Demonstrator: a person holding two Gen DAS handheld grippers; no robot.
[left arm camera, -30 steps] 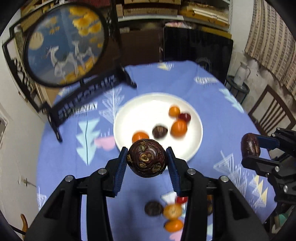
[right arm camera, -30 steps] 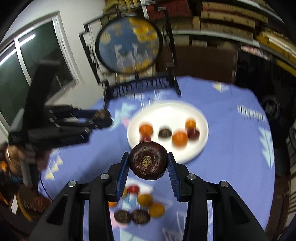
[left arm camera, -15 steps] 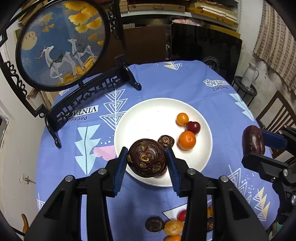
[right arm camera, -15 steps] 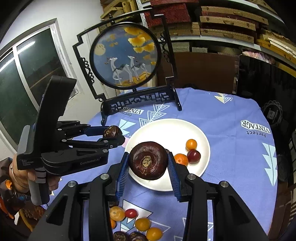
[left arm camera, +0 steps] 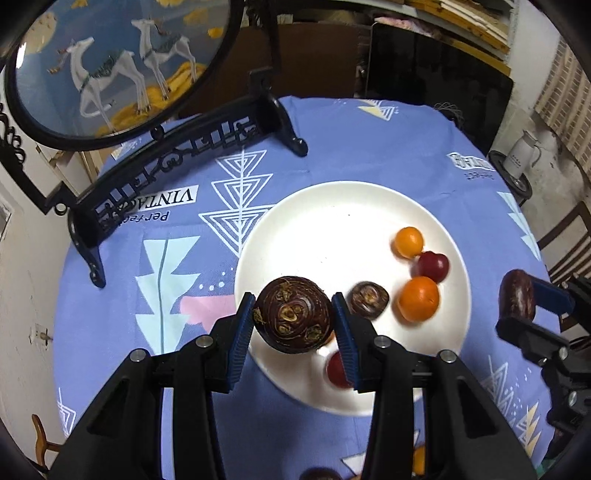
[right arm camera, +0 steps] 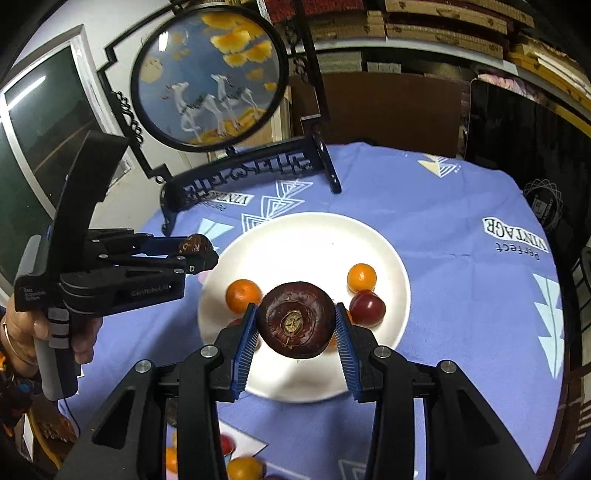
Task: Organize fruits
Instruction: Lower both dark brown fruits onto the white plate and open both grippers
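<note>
Two dark round fruits, one clamped between the jaws of each gripper, left [left arm camera: 293,315] and right [right arm camera: 295,319], hang over the white plate's [left arm camera: 332,206] near edge, seemingly for placing beside fruit already there.

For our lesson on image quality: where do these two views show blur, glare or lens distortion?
Left wrist view: the orange fruit on the white plate is slightly smeared, and the plate's upper left glares. Right wrist view: the held dark fruit is sharp; the shelves bow along the fisheye's dark rim.

Two dark brown fruits [left arm camera: 293,314] [right arm camera: 295,325] hang above a white plate [left arm camera: 332,214] bearing oranges and plums.
</note>
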